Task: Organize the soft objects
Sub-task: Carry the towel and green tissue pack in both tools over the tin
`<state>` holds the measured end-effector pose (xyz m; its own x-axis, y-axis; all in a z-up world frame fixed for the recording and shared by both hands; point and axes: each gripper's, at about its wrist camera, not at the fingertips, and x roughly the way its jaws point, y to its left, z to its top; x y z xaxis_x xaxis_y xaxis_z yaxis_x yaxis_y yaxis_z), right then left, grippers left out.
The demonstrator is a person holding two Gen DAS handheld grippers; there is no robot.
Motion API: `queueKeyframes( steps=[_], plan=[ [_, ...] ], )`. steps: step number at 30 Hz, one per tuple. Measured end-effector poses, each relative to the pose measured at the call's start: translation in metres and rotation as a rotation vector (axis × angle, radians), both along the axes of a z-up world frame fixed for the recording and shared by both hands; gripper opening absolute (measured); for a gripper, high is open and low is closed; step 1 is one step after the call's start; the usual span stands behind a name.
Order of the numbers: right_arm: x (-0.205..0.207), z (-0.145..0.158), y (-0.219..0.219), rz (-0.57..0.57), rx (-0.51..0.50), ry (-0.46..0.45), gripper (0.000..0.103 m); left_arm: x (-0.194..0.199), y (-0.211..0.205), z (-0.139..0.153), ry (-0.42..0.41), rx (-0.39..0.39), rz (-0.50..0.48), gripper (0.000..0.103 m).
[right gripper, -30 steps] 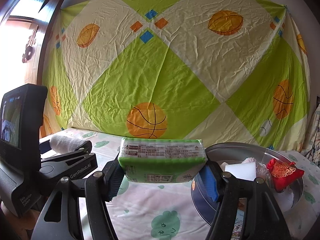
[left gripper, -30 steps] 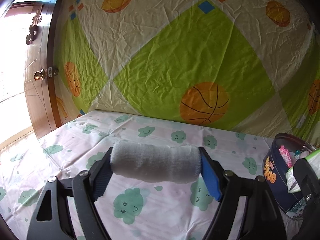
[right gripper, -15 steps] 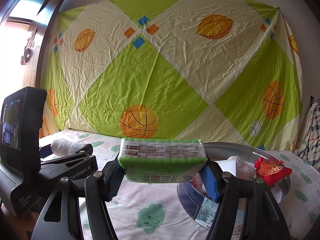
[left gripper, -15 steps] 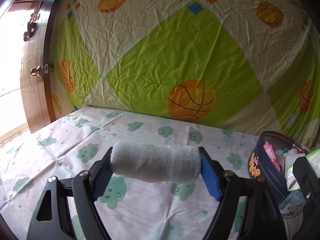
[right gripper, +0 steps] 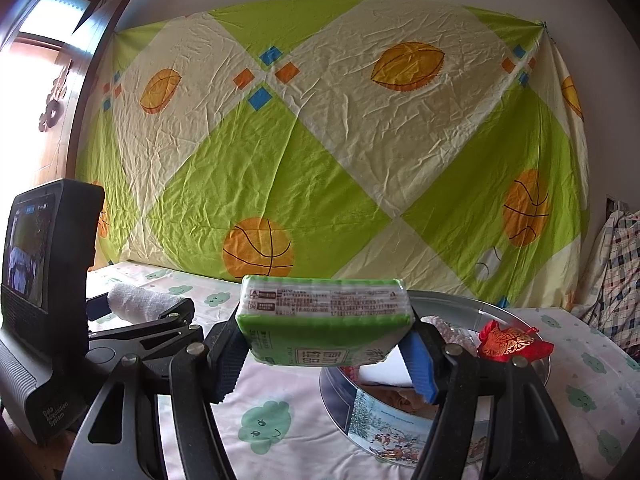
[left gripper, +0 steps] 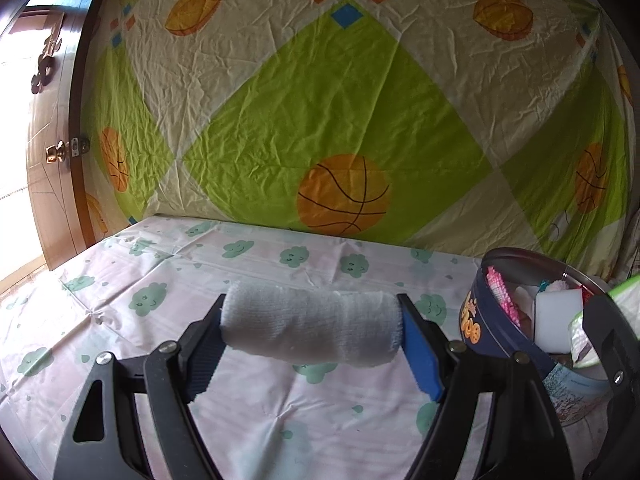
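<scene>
Left gripper point(left gripper: 312, 332): mine, clamped end to end on the rolled white towel point(left gripper: 310, 330), which hangs clear above the sheet.
Right gripper point(right gripper: 326, 344): mine, squeezing the green tissue pack point(right gripper: 324, 320) by its short ends, held level in the air.
Round tin point(right gripper: 404, 428): on the cloud-print sheet point(left gripper: 120, 280), lid off, already holding a white sponge point(left gripper: 554, 322), something pink and frilly point(left gripper: 500, 296) and a red embroidered pouch point(right gripper: 512, 344) at its far rim.
Change, right view: over the last second the tin has slid from the right edge toward the middle of my view; the tissue pack's near corner now sits just above the tin's left rim.
Change, left view: the tin shows more fully at the right than a second ago; the towel's grip looks the same throughout.
Meaning for the task: I judge I am carrying both soft items toward the tin, tissue pack first.
Next call: lower the pack inside the rim before letting go; space looks tight beside the sponge.
Risk: the towel roll may loosen once freed.
</scene>
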<state>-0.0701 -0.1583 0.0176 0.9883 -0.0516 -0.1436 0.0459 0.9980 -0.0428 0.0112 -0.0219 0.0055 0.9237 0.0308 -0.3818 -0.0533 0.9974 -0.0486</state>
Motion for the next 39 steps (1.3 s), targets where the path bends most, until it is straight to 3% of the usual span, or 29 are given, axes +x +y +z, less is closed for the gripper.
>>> queueKeyframes(
  steps=[19,39],
  plan=[
    [-0.015,0.004,-0.048,-0.08,-0.028,-0.045,0.07,-0.006,-0.056,0.001,0.01,0.005,-0.084,0.079],
    [-0.026,0.01,-0.101,-0.153,-0.012,-0.081,0.07,-0.023,-0.116,0.025,-0.046,0.037,-0.182,0.079]
  ],
)
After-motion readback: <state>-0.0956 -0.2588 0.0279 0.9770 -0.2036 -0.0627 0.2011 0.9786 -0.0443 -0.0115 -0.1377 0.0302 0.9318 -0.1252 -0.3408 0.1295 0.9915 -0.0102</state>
